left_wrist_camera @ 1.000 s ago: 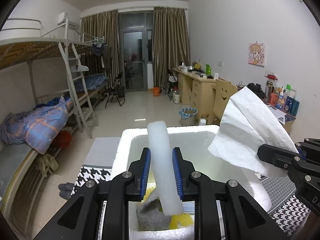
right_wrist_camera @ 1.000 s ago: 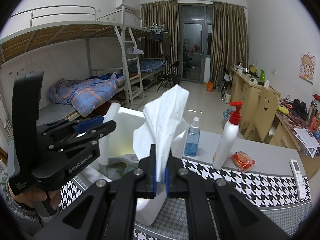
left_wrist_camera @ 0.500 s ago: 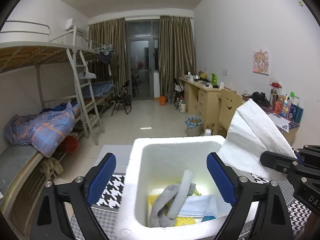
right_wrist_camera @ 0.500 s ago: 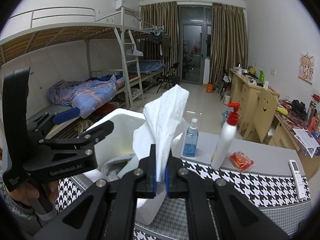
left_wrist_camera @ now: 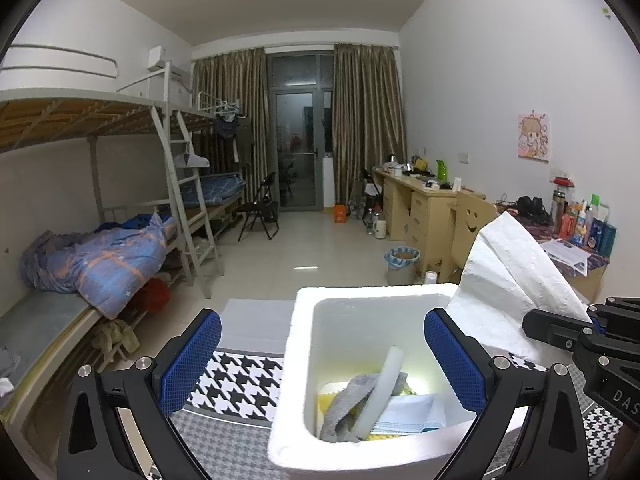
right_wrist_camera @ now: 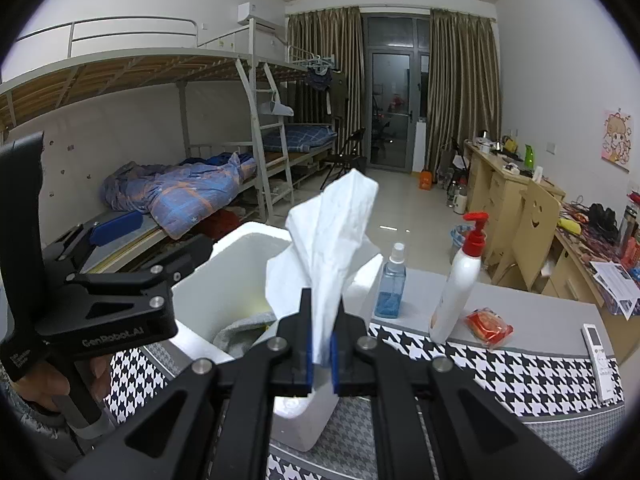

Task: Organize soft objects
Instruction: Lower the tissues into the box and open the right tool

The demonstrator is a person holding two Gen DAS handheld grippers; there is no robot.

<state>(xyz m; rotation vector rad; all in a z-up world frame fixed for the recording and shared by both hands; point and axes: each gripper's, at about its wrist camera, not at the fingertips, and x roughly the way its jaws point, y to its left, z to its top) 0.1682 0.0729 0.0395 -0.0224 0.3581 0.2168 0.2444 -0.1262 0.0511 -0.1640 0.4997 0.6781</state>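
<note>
Room: dormitory table is carrying the foam box.
Left gripper: spreading wide and empty; foam tube is leaning inside the box.
Right gripper: pinching white tissue, likely waiting beside the box for its turn.

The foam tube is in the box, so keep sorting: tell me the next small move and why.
Probably carry the white tissue, pinched in the shut right gripper, over the foam box and release it. The left gripper, jaws just opened, holds nothing; the foam tube already leans inside on the grey cloth.
</note>
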